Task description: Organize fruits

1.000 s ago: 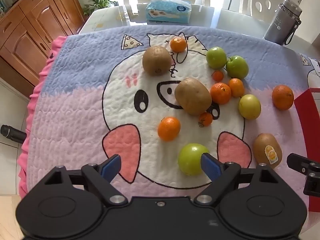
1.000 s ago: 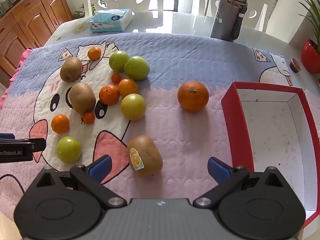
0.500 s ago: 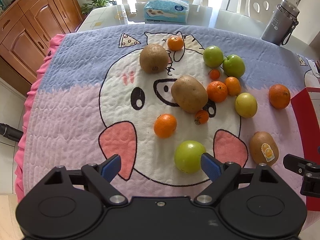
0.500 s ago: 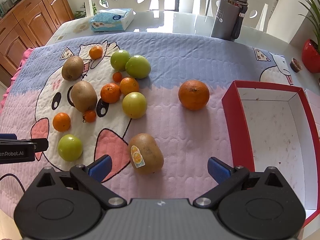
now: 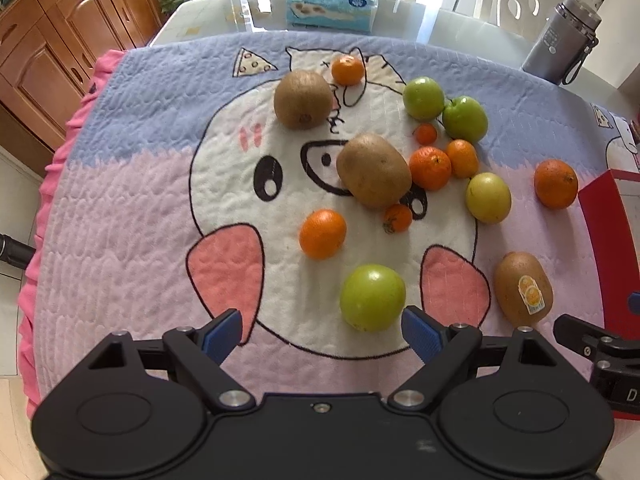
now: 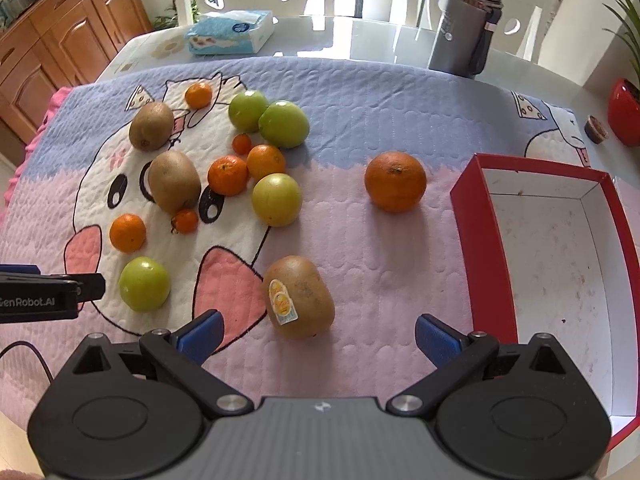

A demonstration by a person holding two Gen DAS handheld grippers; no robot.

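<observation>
The green apple (image 5: pixel 372 298) is seen at one o'clock, just beyond the wide-open, empty left gripper (image 5: pixel 322 330); the right gripper (image 6: pixel 318 334) is likewise spread and empty.

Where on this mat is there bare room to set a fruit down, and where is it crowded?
Free: the pink strip between the big orange, the stickered kiwi and the red box; the box floor is bare too. Also the mat's left side, left of the pig's face. Crowded: the cluster around the central kiwi and the green apples.
</observation>
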